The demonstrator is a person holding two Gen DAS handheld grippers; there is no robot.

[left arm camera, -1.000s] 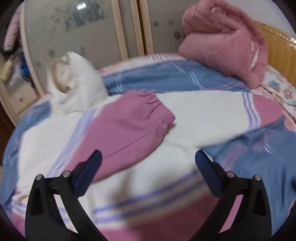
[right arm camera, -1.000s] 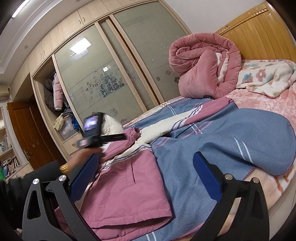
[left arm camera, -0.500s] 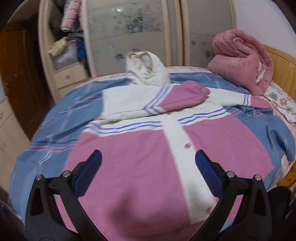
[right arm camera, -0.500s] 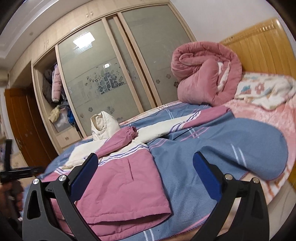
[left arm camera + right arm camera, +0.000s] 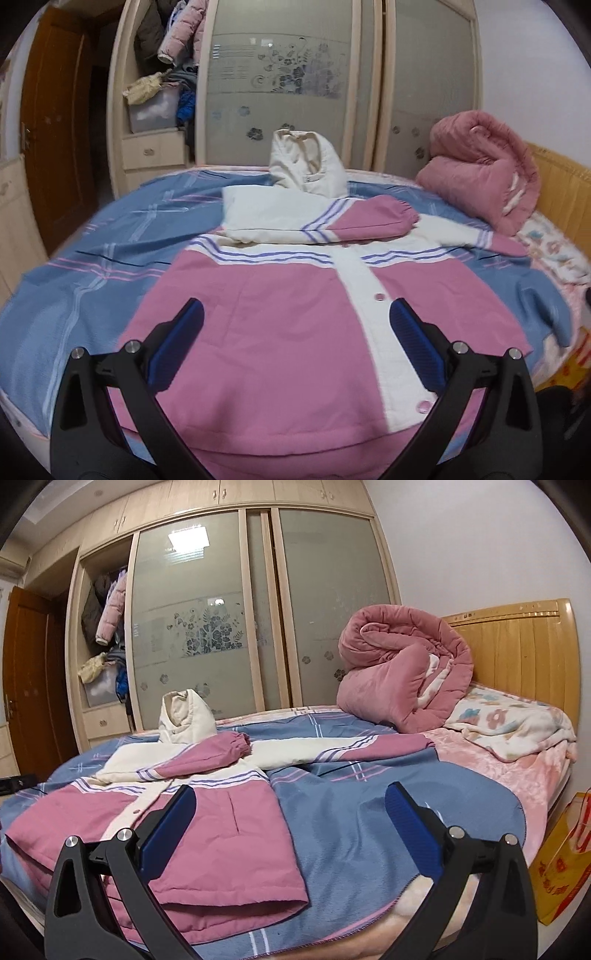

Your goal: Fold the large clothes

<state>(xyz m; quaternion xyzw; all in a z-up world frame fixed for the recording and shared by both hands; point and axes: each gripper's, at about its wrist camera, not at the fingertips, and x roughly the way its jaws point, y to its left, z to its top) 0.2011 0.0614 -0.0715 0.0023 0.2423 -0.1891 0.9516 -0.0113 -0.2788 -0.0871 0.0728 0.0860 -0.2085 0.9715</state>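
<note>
Two grippers hang over the near edge of the bed, both with jaws spread wide and nothing between them. From the left wrist view, the left gripper [image 5: 295,325] hovers above the lower front of the pink-and-white jacket [image 5: 280,332], which lies face up and buttoned on the blue plaid blanket [image 5: 92,273]. Its white hood [image 5: 306,166] stands up at twelve o'clock, toward the wardrobe [image 5: 280,81]. One sleeve [image 5: 325,221] is folded across the chest, its pink cuff pointing to about two o'clock; the other sleeve [image 5: 476,238] stretches out flat at three o'clock toward the headboard side.

From the right wrist view, the right gripper [image 5: 291,823] sits off the jacket's side, above the hem corner and the blanket [image 5: 369,812]. The jacket [image 5: 229,827] fills the area from nine to six o'clock, the hood [image 5: 186,716] at eleven o'clock, the outstretched sleeve [image 5: 351,749] running toward one o'clock. A rolled pink quilt [image 5: 402,668] rests at one o'clock against the wooden headboard [image 5: 517,646], with a floral blanket [image 5: 513,727] just beside it at two o'clock. A yellow bag [image 5: 561,864] stands beside the bed at four o'clock.
</note>
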